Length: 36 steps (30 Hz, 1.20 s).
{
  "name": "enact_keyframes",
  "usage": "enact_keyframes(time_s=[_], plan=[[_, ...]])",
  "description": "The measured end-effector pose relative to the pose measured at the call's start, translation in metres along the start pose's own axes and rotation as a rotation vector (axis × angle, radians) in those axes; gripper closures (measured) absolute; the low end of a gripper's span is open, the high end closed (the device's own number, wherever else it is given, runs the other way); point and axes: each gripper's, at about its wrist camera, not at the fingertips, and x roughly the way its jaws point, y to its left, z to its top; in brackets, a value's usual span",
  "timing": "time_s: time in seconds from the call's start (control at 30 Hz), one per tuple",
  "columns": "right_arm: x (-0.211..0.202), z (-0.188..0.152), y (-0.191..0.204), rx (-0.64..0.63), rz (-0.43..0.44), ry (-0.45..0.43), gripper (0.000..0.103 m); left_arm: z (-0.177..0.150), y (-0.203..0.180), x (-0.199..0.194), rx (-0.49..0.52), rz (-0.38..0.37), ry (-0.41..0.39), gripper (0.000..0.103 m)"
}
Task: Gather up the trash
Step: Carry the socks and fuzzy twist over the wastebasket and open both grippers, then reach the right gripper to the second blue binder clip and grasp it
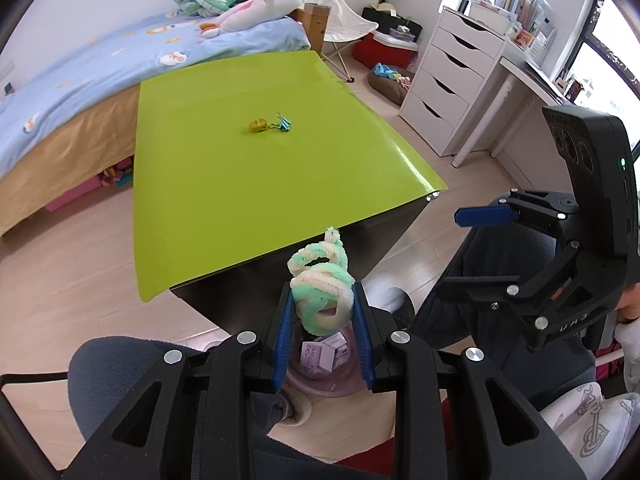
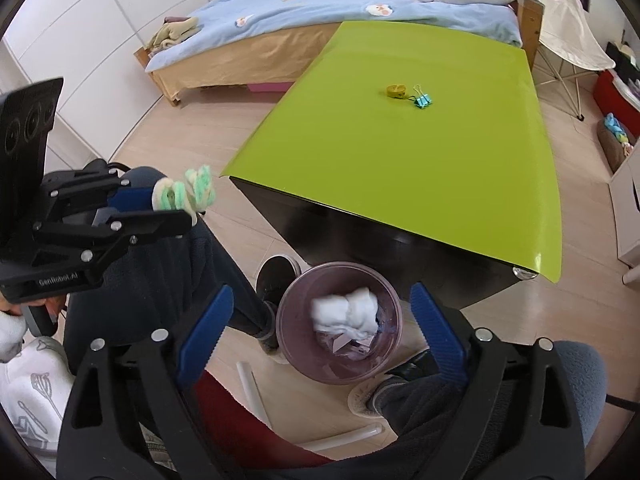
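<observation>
My left gripper (image 1: 322, 304) is shut on a curled green-and-white pipe cleaner (image 1: 322, 280), held in the air above the purple trash bin (image 1: 320, 384) on the floor. In the right wrist view the left gripper (image 2: 176, 204) holds the pipe cleaner (image 2: 188, 190) at the left. My right gripper (image 2: 320, 312) is open and empty right above the purple bin (image 2: 288, 320). A white crumpled tissue (image 2: 346, 312) lies in the bin on paper scraps. The right gripper (image 1: 484, 248) also shows open in the left wrist view.
A green-topped table (image 2: 400, 160) carries a yellow tape measure (image 2: 397, 90) and a teal binder clip (image 2: 422, 99). The person's legs and feet (image 2: 276, 288) flank the bin. A bed (image 2: 320, 8), a folding chair and white drawers (image 1: 448, 80) stand around.
</observation>
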Motion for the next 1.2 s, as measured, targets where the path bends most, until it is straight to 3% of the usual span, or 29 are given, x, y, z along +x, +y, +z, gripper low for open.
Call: enact_keyframes(time_s=[0.83, 0.87, 0.93, 1.0, 1.03, 1.2], plan=[[-0.036, -0.002, -0.036, 0.118, -0.07, -0.074, 0.007, 0.007, -0.026, 0.016, 0.097, -0.079, 0.049, 0.073], [-0.037, -0.002, -0.037, 0.119, -0.071, -0.075, 0.007, 0.007, -0.026, 0.017, 0.096, -0.083, 0.051, 0.071], [-0.037, -0.001, -0.037, 0.122, -0.071, -0.077, 0.007, 0.008, -0.024, 0.019, 0.088, -0.084, 0.051, 0.043], [-0.037, -0.001, -0.038, 0.123, -0.072, -0.078, 0.007, 0.008, -0.021, 0.02, 0.075, -0.091, 0.046, 0.03], [-0.036, -0.001, -0.038, 0.123, -0.072, -0.078, 0.007, 0.007, -0.02, 0.02, 0.069, -0.081, 0.042, 0.018], [-0.034, 0.0, -0.037, 0.121, -0.063, -0.074, 0.006, 0.008, -0.012, 0.019, 0.049, -0.018, 0.01, 0.008]])
